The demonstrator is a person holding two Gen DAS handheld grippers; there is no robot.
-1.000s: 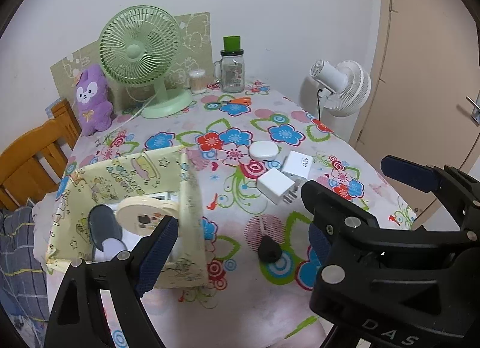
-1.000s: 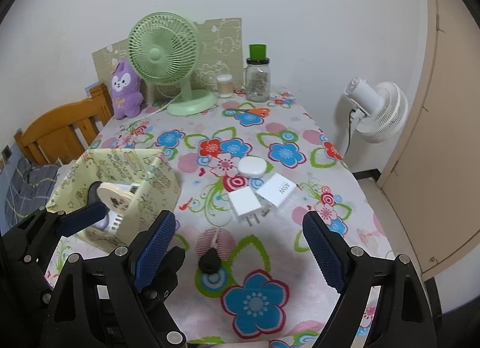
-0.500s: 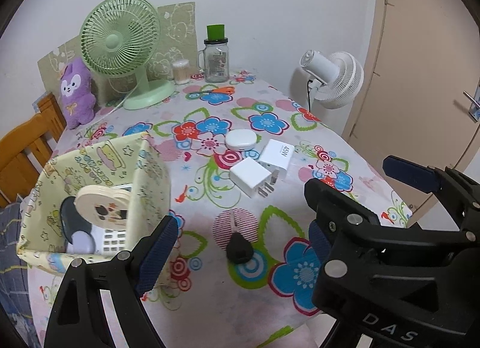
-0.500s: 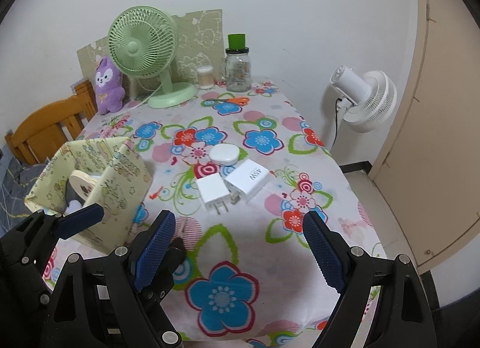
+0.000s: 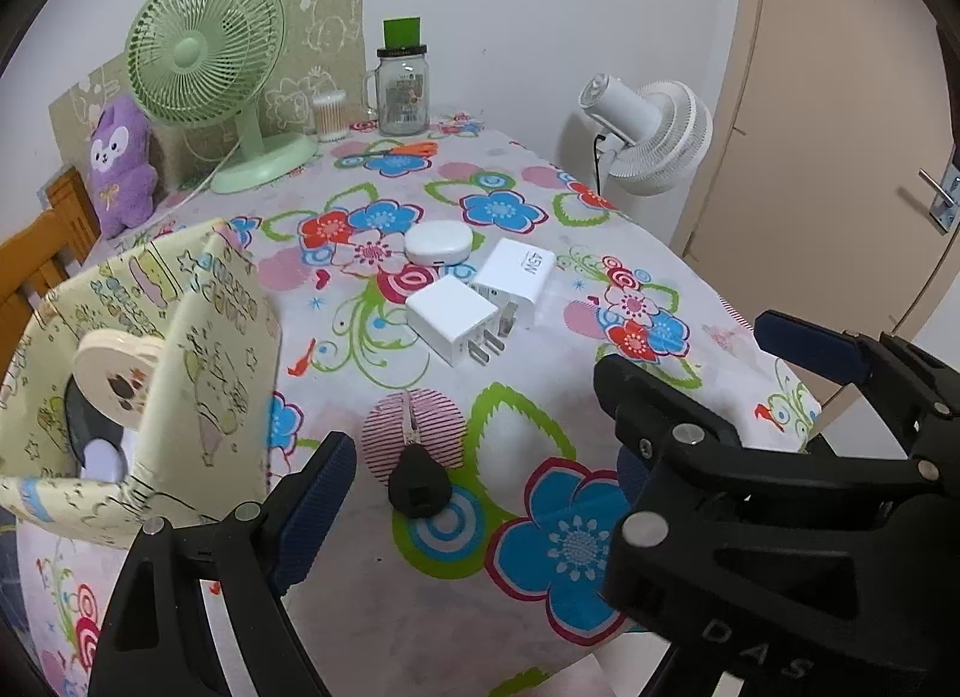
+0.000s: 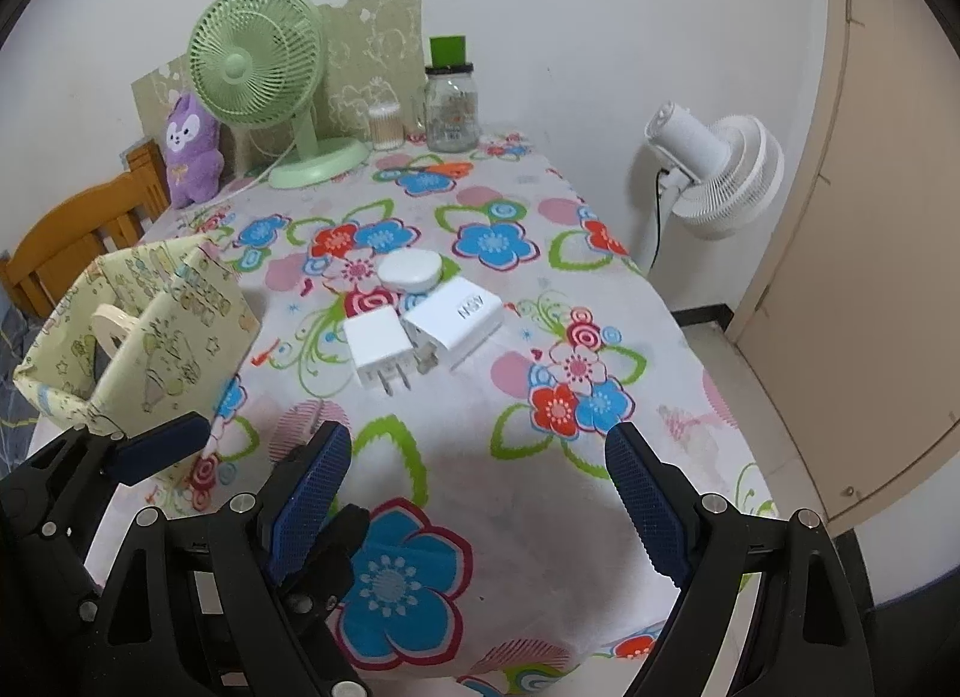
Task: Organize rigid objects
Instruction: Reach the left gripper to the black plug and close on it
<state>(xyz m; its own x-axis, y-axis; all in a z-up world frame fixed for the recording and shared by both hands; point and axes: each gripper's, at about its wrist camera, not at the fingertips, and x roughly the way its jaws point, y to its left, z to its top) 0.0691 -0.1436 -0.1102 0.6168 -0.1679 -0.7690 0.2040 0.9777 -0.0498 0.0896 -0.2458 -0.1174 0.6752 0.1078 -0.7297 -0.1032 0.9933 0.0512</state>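
Brightness: even, moderately bright indoor light in both views.
Source: overhead and diffuse; the lamp itself is out of view.
Shadows: soft and short; faint grey patch on the tablecloth (image 6: 510,475) between the right gripper (image 6: 480,493) fingers; small shadow under the black key (image 5: 418,484).
Glare: mild sheen on the jar (image 5: 402,96); white chargers (image 5: 480,301) near clipping, label still legible.
Distortion: strong fisheye; door (image 5: 840,156) edge and wall lines bow; black vignette in the corners.
Focus: table centre sharp; gripper bodies at the lower edge slightly soft.
Colour: slight cool cast on the wall (image 6: 600,6).
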